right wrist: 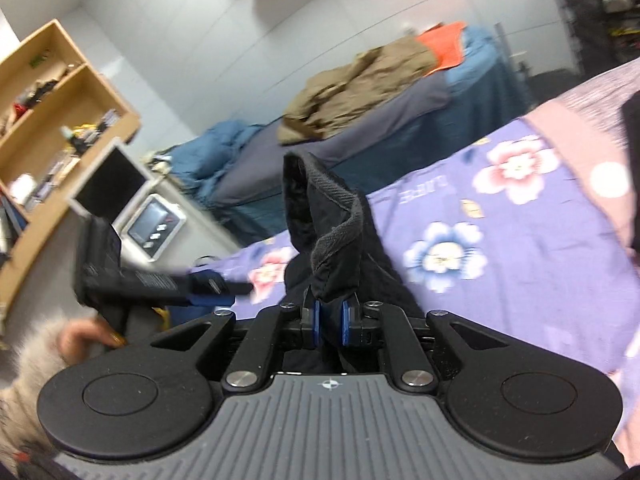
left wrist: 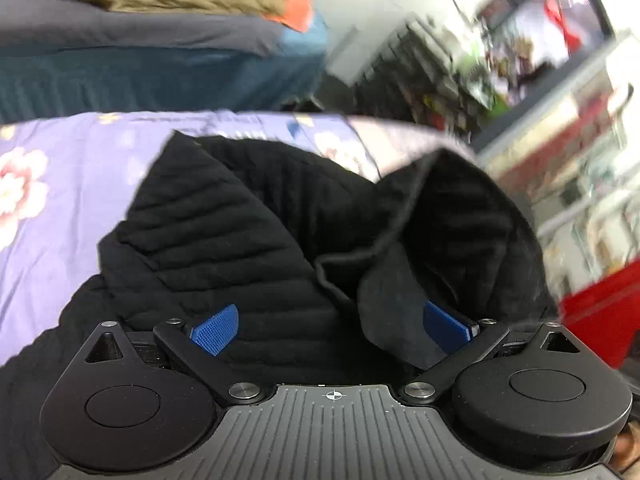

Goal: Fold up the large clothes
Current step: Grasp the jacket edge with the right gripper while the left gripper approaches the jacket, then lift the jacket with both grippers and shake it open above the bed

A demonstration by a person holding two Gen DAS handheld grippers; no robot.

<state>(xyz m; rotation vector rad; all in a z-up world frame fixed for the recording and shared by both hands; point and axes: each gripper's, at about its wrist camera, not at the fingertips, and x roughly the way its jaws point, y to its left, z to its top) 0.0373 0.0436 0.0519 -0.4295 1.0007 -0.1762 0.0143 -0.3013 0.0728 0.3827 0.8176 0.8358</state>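
Note:
A black quilted garment (left wrist: 240, 220) lies bunched on a purple floral bedspread (left wrist: 60, 184). My left gripper (left wrist: 330, 328) is open over it, blue pads (left wrist: 214, 330) wide apart. A loose fold drapes over the right pad; nothing is pinched. In the right wrist view my right gripper (right wrist: 330, 320) is shut on a hemmed edge of the black garment (right wrist: 320, 216), which stands up from the jaws above the bedspread (right wrist: 500, 220). The left gripper (right wrist: 224, 290) shows blurred at the left of that view, with a person's hand (right wrist: 80, 340) behind it.
Beyond the bed stands a second bed in blue sheets (right wrist: 400, 128) with an olive garment (right wrist: 360, 80) and an orange cloth (right wrist: 444, 46). A wooden shelf (right wrist: 60, 100) and a monitor (right wrist: 112, 184) stand at the left wall. Cluttered racks (left wrist: 520, 60) line the right side.

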